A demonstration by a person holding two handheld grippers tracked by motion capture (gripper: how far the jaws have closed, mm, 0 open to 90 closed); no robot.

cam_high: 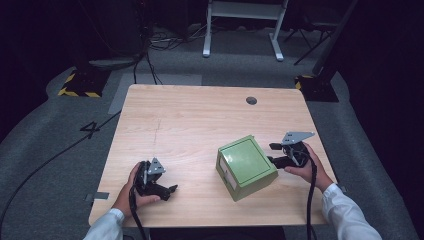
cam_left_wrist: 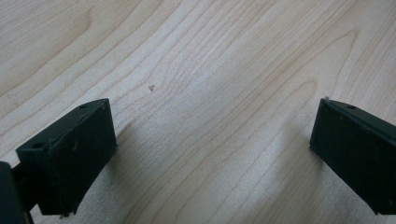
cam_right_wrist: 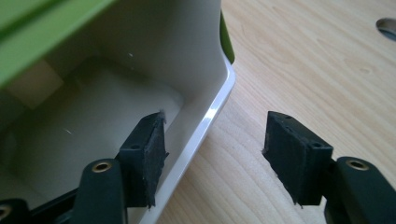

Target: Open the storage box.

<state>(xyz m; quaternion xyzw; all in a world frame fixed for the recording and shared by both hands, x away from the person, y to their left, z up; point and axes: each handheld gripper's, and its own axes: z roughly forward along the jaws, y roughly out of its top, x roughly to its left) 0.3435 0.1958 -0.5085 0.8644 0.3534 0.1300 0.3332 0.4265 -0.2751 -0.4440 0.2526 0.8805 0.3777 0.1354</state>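
— On the table (cam_high: pixel 200 115), from above, what lay where?

— A green box (cam_high: pixel 246 166) sat toward my right side, near the front edge, turned at an angle to the table's edges. It seemed to lie on its side, with a pale panel facing me low on its near face. My right hand (cam_high: pixel 306 167) held the right gripper (cam_high: pixel 274 153) just beside the box's right end, its grey plate on top. My left hand (cam_high: pixel 134 187) held the left gripper (cam_high: pixel 172 189) near the front left corner, well apart from the box, pointing roughly toward it. A small round hole (cam_high: pixel 251 100) showed in the far part of the tabletop. Beyond the table were grey floor, cables and the white legs of a stand (cam_high: pixel 244 25).

— And along your left gripper?

— In the left gripper view my two black jaws stood wide apart, one at each lower corner, with nothing between them except bare pale wood (cam_left_wrist: pixel 210 93). They were low over it; I could not tell if they touched.

— And the right one?

— In the right gripper view the jaws were also apart. One jaw sat inside the box's open, pale interior (cam_right_wrist: pixel 93 102); the other was outside, over the wood. The box's white rim (cam_right_wrist: pixel 205 126) ran between them, so they straddled its wall without pinching it. The green outside (cam_right_wrist: pixel 42 37) showed at the upper left, and the round hole (cam_right_wrist: pixel 387 27) at the far right edge.
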